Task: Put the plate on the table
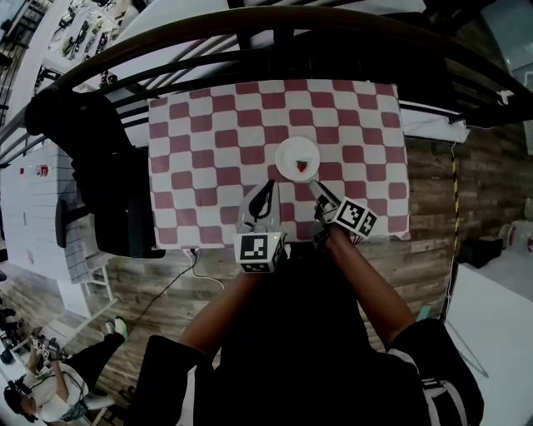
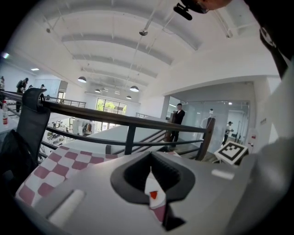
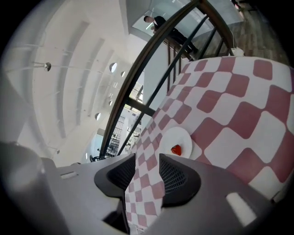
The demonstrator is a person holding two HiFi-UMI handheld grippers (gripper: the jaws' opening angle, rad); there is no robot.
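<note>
A white plate [image 1: 291,152] with a red strawberry [image 1: 301,165] on it rests on the red-and-white checked tablecloth [image 1: 208,133], near the middle of the table. My left gripper [image 1: 267,190] hovers just in front of the plate on its left side, its jaws closed to a point with nothing in them. Through their thin gap in the left gripper view [image 2: 150,169] a sliver of the plate [image 2: 152,186] shows. My right gripper [image 1: 316,188] is at the plate's near right edge. It stands open [image 3: 147,158], with only cloth between its jaws; the plate [image 3: 178,137] lies just beyond.
A dark curved railing [image 1: 250,25] runs behind the table's far edge. A black chair with a dark bag [image 1: 104,179] stands at the table's left side. A white cable [image 1: 196,265] lies on the wooden floor below the near edge. People stand far off.
</note>
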